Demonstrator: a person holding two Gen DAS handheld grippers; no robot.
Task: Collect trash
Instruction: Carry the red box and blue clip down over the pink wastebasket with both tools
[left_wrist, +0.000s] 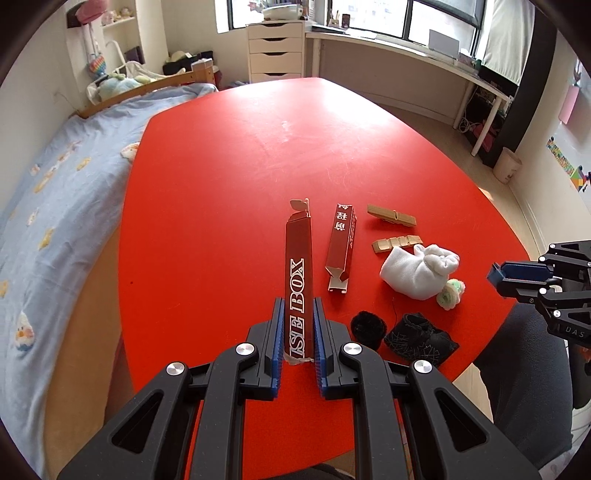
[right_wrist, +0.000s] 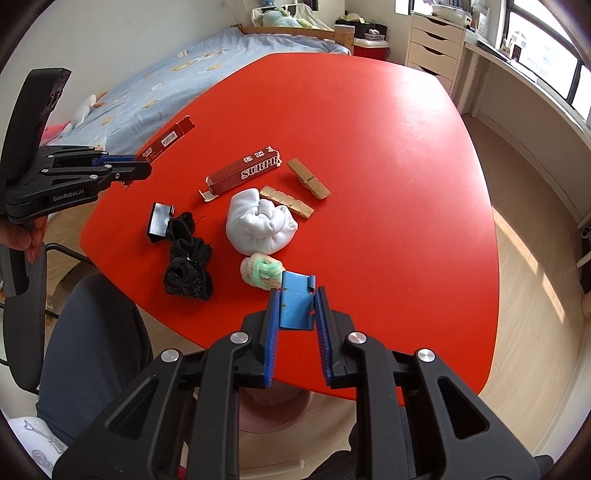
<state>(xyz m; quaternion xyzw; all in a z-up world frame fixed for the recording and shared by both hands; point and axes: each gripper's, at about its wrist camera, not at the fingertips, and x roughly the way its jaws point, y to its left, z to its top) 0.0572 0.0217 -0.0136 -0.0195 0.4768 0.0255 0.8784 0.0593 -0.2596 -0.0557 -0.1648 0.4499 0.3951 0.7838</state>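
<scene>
The left wrist view sits just behind the left gripper and looks forward and steeply down along its two blue-padded fingers, close over the near edge of the glossy red table. Beyond the fingertips it faces the bed and the window wall.

The right wrist view sits in the same way behind the right gripper, also tilted down, near the table's front edge.

Both views share the table top and the cluster lying ahead of the fingers, for example the rolled white cloth bundle. Each view also catches the other gripper at its side border.
</scene>
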